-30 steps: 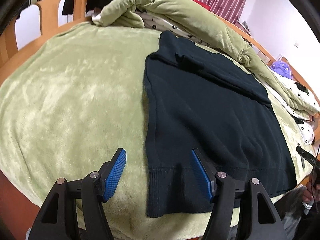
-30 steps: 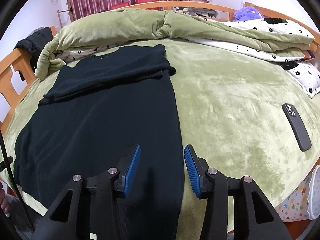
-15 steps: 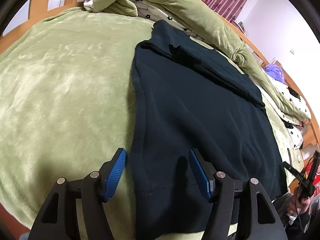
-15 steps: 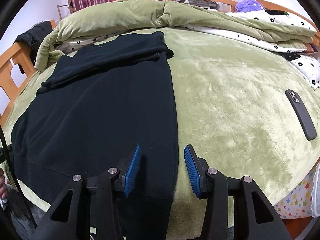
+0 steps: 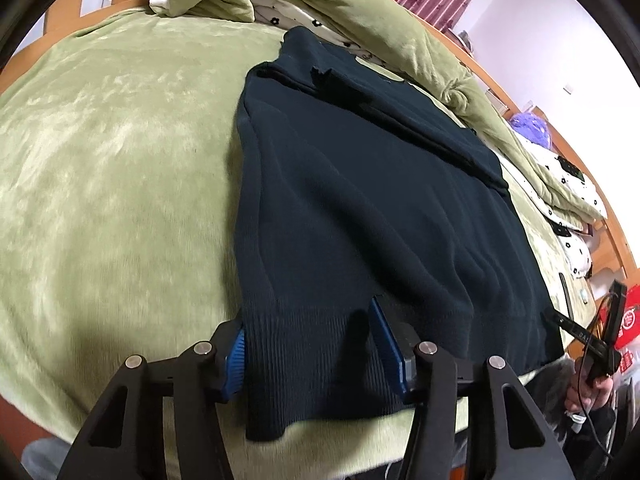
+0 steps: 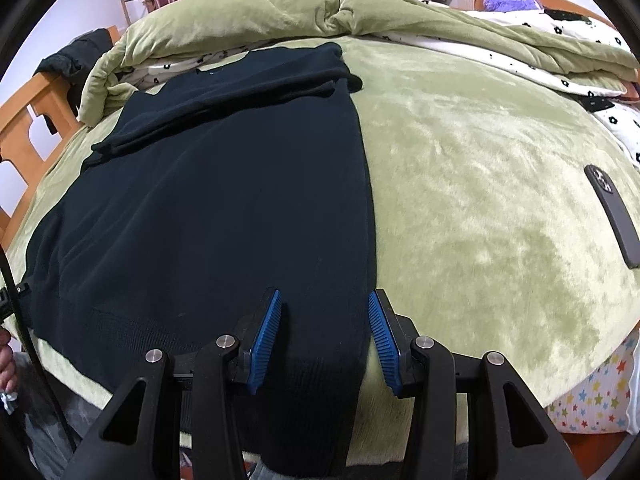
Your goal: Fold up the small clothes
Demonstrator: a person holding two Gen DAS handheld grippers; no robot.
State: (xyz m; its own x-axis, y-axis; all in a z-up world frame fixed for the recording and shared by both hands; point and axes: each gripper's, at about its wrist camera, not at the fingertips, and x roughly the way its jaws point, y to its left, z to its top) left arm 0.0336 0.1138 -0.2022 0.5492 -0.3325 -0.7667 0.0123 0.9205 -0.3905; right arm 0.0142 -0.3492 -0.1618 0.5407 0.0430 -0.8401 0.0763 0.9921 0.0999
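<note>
A dark navy sweater point(image 5: 360, 200) lies flat on the green plush bed cover point(image 5: 100, 160), sleeves folded across its upper part. My left gripper point(image 5: 308, 344) is open, its blue pads on either side of the ribbed hem's left corner, which lies between the jaws. In the right wrist view the sweater point(image 6: 220, 184) fills the left half. My right gripper point(image 6: 324, 328) is open and straddles the hem's right corner on the bed cover point(image 6: 480, 184).
A rolled green duvet point(image 6: 280, 12) and a white flowered quilt point(image 6: 580, 60) lie along the far side. A black phone point(image 6: 612, 216) lies on the cover at right. A wooden bed frame point(image 6: 24, 128) stands at left. A purple plush point(image 5: 530, 128) sits far right.
Both grippers moved forward and down to the hem. The left hem corner now sits between the left jaws and the right corner between the right jaws. Both stayed open.
</note>
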